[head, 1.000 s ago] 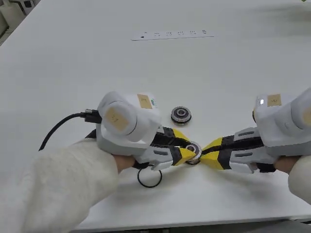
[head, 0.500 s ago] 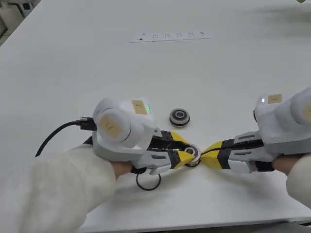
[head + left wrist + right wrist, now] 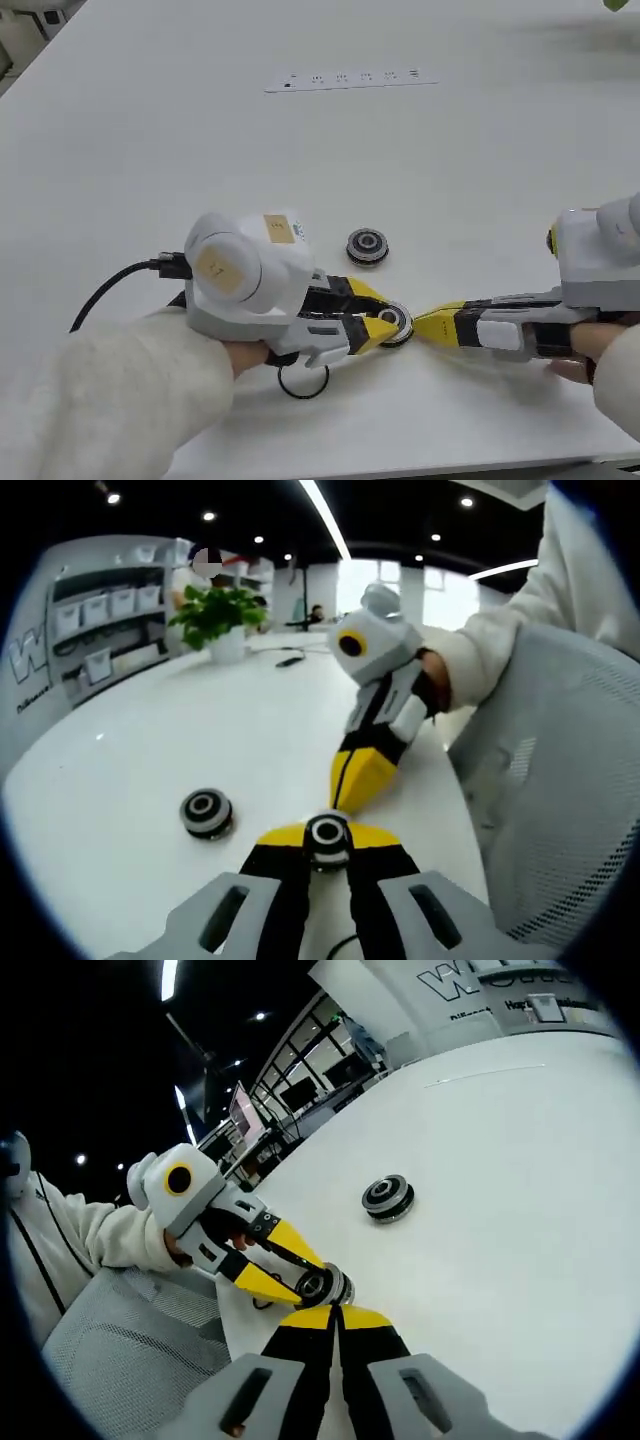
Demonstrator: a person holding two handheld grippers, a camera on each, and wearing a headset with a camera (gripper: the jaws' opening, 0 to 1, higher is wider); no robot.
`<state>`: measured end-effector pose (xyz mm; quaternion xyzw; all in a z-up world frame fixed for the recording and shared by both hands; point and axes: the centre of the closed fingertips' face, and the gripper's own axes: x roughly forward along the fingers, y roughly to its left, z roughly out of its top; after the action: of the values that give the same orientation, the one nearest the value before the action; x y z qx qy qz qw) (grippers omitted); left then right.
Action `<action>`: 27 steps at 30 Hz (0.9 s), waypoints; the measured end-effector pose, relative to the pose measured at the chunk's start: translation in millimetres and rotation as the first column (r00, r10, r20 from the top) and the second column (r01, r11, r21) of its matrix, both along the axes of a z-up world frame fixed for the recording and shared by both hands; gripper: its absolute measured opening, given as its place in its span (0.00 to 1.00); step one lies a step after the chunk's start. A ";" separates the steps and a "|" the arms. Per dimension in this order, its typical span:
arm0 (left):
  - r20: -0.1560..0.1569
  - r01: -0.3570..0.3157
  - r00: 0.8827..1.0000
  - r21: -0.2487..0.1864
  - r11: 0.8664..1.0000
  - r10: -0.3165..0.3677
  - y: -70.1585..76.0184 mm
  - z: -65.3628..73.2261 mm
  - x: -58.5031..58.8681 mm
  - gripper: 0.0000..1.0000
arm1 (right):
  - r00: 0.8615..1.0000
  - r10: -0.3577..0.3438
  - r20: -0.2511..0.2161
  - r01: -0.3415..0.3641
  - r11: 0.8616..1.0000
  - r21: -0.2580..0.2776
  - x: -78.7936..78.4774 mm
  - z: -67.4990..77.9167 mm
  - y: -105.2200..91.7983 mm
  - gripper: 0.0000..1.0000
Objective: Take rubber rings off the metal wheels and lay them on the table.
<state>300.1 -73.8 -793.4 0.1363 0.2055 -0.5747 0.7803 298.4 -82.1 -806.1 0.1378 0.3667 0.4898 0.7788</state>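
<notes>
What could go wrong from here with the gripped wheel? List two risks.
1. The metal wheel, pinched in the left hand-held gripper, sits near the front edge of the table; if it slips, it may roll off.
2. The shut tips of the right hand-held gripper meet the wheel and could skid off.

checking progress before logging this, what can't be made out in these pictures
Head view: loose rubber ring partly hidden under the left gripper.
Right gripper view: whether the right gripper pinches rubber on the held wheel; tips cover it.
Head view: power strip markings too small.
</notes>
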 end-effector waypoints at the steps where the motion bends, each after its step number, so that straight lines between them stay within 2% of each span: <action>1: 0.000 0.000 1.000 0.000 1.000 0.000 0.0 0.0 0.0 0.15 | 1.000 -0.006 -0.011 0.006 1.000 0.009 0.3 0.2 -0.1 0.00; 8: 0.000 -0.002 1.000 -0.002 1.000 0.002 0.0 -0.3 0.2 0.15 | 0.993 -0.064 -0.098 0.075 0.991 0.111 3.9 6.6 -0.1 0.00; 10: 0.001 -0.005 1.000 0.002 1.000 0.005 -0.1 -0.5 0.2 0.15 | 0.994 -0.057 -0.093 0.067 0.992 0.103 3.3 5.8 0.3 0.00; 13: -0.001 -0.006 1.000 0.000 1.000 0.006 -0.3 -0.2 0.1 0.15 | 0.990 -0.066 -0.123 0.082 0.988 0.129 3.3 6.4 0.6 0.00; 19: -0.002 -0.010 1.000 0.002 1.000 0.010 -0.2 -0.5 0.3 0.14 | 0.987 -0.072 -0.144 0.094 0.985 0.147 2.8 8.2 1.5 0.00; 27: -0.005 -0.012 1.000 0.006 1.000 0.012 -0.7 -0.8 0.1 0.14 | 0.989 -0.053 -0.136 0.074 0.985 0.156 -0.1 11.3 4.8 0.00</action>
<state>300.2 -74.5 -794.2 0.1360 0.2097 -0.5697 0.7830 298.3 -77.4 -794.7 0.2436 0.3717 0.4825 0.7548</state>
